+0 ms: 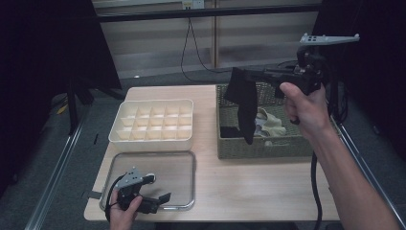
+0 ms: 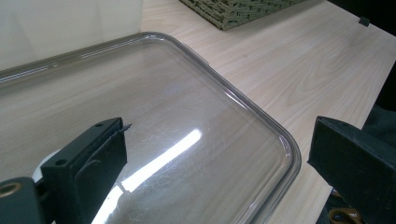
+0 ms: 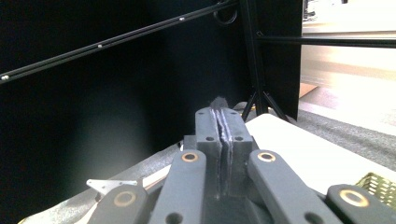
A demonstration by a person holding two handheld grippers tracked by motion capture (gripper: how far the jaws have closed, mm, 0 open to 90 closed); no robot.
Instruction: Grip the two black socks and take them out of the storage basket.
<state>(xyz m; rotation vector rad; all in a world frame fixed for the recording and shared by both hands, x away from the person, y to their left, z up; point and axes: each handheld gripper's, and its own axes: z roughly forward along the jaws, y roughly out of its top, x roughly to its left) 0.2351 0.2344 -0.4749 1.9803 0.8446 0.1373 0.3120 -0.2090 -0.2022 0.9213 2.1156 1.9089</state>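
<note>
Right gripper [image 1: 238, 75] jaws around limp black sock [image 1: 245, 103], dangling.

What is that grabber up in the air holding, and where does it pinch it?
The right gripper holds a black sock, pinched at its top end, so it hangs over the woven basket. The left gripper holds nothing.

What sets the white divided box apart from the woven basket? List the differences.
The divided box is smooth and white; the woven basket is greenish wicker. The box is split into a grid of small cells, the basket is one open space. The cells look empty; the basket holds pale clothes. Both are rectangular, open-topped and on the table.
</note>
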